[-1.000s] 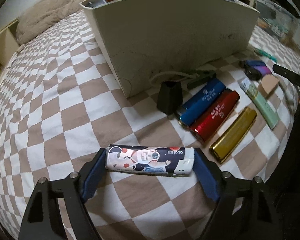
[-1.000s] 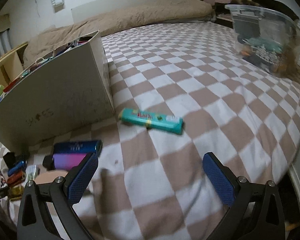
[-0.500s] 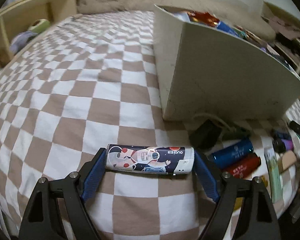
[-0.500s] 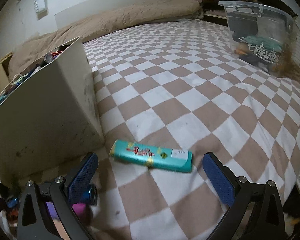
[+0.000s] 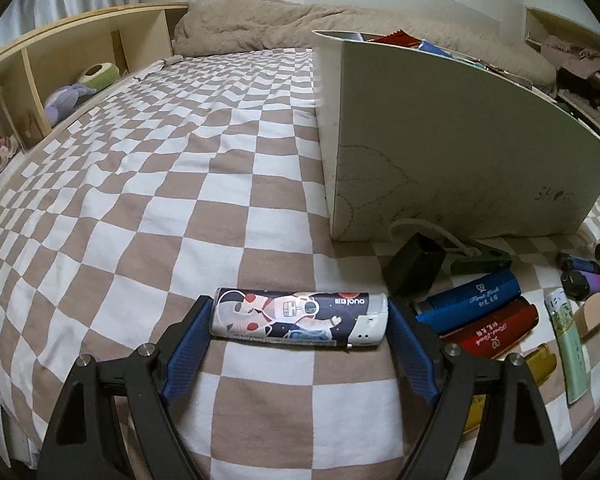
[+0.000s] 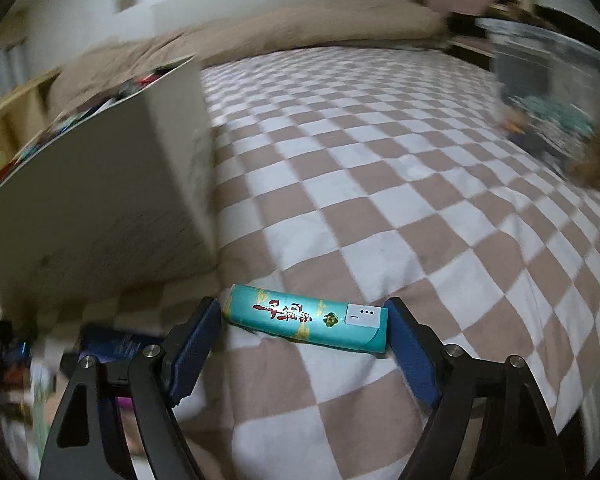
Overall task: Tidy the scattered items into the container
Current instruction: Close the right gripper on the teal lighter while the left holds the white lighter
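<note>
my left gripper (image 5: 299, 326) holds the astronaut-print lighter (image 5: 299, 318) lengthwise, one blue pad on each end, above the checked bedspread (image 5: 140, 208). my right gripper (image 6: 302, 326) has just been closing, and the teal lighter (image 6: 306, 322) now lies between its pads; the right pad touches the white-capped end, but at the left end i think i see a sliver of gap, so i judge this grip as only just made, not proven. the cream container (image 5: 460, 152), already crowded with items along its top, stands far and to the right of the left gripper, and far left of the right one. to do this step well, i would squeeze the right side firmly before lifting, since an end-to-end hold on a smooth lighter can pivot or pop out if the pads sit off-centre. then i would raise both straight up, high enough to clear the container's tall wall, carry them over the open top and only then let go, one at a time, so neither bounces off the heap inside. the blue case (image 5: 470, 296), the red case (image 5: 494, 330), the black cap (image 5: 414, 268) and the pale green tube (image 5: 568, 340) lie near on the right, and i should not sweep them while lifting.
</note>
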`<state>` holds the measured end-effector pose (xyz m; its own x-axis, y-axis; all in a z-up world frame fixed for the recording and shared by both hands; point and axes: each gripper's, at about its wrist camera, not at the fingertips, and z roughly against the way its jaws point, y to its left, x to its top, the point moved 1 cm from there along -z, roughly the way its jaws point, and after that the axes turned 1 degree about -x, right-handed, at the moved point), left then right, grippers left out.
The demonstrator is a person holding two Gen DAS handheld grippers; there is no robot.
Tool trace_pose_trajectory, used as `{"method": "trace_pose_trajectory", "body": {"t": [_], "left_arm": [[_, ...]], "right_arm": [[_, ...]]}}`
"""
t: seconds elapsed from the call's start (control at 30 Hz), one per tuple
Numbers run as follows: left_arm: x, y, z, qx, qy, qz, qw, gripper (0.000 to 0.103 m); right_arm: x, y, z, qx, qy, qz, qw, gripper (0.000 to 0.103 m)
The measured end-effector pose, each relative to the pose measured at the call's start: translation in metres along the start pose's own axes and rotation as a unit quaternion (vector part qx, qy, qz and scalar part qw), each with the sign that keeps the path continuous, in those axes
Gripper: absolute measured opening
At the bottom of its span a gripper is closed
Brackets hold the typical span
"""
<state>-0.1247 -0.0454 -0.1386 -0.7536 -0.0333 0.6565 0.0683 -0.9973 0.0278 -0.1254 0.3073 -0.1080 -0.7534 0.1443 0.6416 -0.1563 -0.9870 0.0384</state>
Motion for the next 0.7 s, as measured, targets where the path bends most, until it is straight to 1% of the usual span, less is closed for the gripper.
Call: {"method": "trace_pose_trajectory", "body": {"t": [0.03,0.07,0.13,0.2,0.3,0.43,0.47,0.5,0.53,0.6,0.7], "left_arm": [[-0.001,-0.003,0.000,-0.006,0.002,-0.003,1.0000,0.092],[-0.007,-0.001,0.013,-0.009,0.002,-0.006,0.9999,0.096],[-0.006,-0.003,0.013,-0.007,0.003,-0.011,0.9999,0.097],[-0.005,-0.001,0.011,-0.009,0.004,-0.010,0.9999,0.097],[-0.003,-0.001,0.009,-0.016,0.003,-0.006,0.9998,0.098],[0.000,-0.001,0.005,-0.009,0.002,-0.009,0.9999,0.100],[0.002,-0.001,0.004,-0.005,0.002,-0.009,0.9999,0.101],[0.001,-0.001,0.005,-0.002,0.002,-0.009,1.0000,0.101],[0.001,-0.001,0.005,-0.002,0.001,-0.009,1.0000,0.101],[0.001,0.000,0.005,-0.003,0.001,-0.009,1.0000,0.101],[-0.001,0.001,0.007,0.007,0.000,-0.009,0.9999,0.101]], "right_arm": [[0.002,0.001,0.000,0.017,0.011,0.016,1.000,0.083],[0.003,0.002,-0.001,0.033,0.020,0.027,0.999,0.083],[0.007,0.004,-0.003,0.053,0.039,0.049,0.997,0.083],[0.011,0.008,-0.006,0.061,0.054,0.074,0.994,0.083],[0.014,0.014,-0.007,0.065,0.071,0.107,0.990,0.083],[0.014,0.014,-0.007,0.068,0.092,0.121,0.986,0.083],[0.013,0.014,-0.007,0.065,0.094,0.121,0.986,0.085],[0.011,0.012,-0.006,0.058,0.092,0.117,0.987,0.091],[0.010,0.010,-0.005,0.050,0.090,0.110,0.989,0.094],[0.008,0.004,0.000,0.038,0.081,0.082,0.993,0.094],[0.006,-0.007,0.008,0.037,0.074,0.017,0.996,0.094]]}}
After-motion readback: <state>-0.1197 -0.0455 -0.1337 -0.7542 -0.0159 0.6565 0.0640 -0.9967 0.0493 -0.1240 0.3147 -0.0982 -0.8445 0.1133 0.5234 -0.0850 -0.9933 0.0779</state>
